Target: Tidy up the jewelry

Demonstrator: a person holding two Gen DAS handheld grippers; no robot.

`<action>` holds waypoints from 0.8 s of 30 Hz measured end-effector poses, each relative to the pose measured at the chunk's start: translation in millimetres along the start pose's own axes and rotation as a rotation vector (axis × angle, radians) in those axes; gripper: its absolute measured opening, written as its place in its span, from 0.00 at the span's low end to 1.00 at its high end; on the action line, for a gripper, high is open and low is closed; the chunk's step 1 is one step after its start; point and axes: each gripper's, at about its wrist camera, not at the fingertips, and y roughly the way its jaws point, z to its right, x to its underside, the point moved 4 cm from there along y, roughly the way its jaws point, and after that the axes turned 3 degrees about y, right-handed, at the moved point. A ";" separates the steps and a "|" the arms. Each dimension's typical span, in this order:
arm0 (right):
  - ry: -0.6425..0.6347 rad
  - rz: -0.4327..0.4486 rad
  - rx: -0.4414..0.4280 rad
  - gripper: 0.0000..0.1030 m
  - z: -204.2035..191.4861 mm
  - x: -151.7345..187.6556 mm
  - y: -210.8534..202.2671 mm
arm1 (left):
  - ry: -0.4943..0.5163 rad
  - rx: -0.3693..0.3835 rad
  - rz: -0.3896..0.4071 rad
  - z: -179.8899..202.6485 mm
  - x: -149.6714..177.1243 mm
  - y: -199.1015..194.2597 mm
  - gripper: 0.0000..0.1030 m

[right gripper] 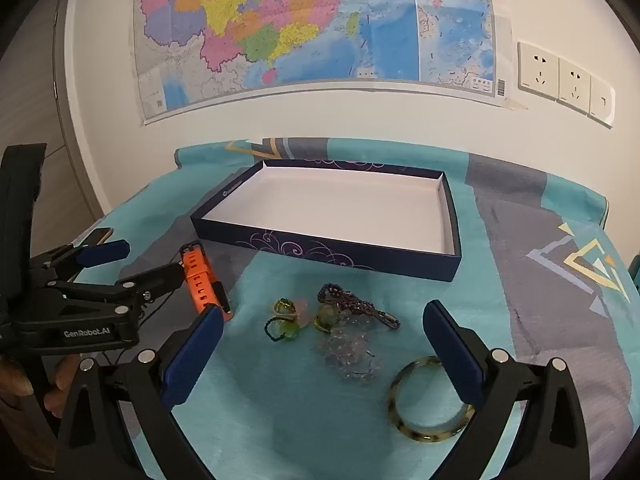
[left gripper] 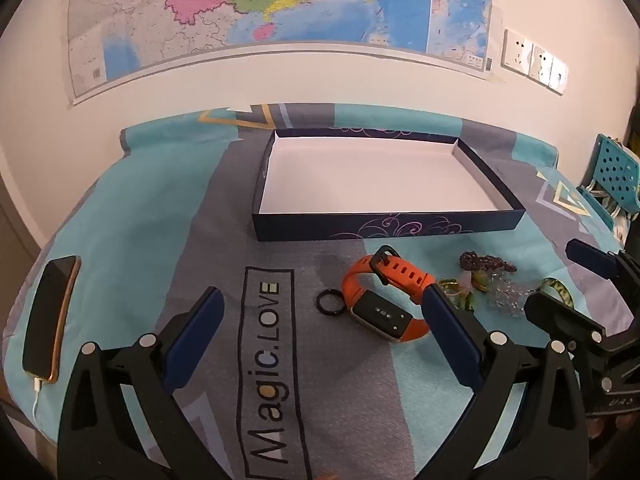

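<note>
An orange smartwatch [left gripper: 384,300] lies on the cloth between my left gripper's fingertips, and a small black ring [left gripper: 318,300] lies just left of it. My left gripper [left gripper: 320,292] is open and hovers above them without touching. To the right lie a dark bead chain [right gripper: 356,304], green glass pieces [right gripper: 284,320], a clear crystal bracelet [right gripper: 348,354] and a mottled bangle [right gripper: 394,408]. My right gripper [right gripper: 323,309] is open above this pile, its right finger over the bangle. An open navy box [right gripper: 320,246] with a white inside stands behind, with nothing in it.
A phone [left gripper: 48,316] on a charging cable lies at the cloth's left edge. A perforated blue chair [left gripper: 612,172] stands off the right side. A wall with a map and sockets runs close behind the box. A hand [right gripper: 16,384] holds the left gripper's handle.
</note>
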 end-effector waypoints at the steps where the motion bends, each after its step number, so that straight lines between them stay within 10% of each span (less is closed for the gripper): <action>1: 0.001 0.001 0.001 0.94 0.5 1.1 -0.7 | -0.001 0.004 0.006 -1.1 -0.3 -0.9 0.94; 24: 0.019 0.002 -0.020 0.94 -2.5 8.0 -4.9 | 0.003 -0.024 0.020 1.6 2.0 -10.2 0.94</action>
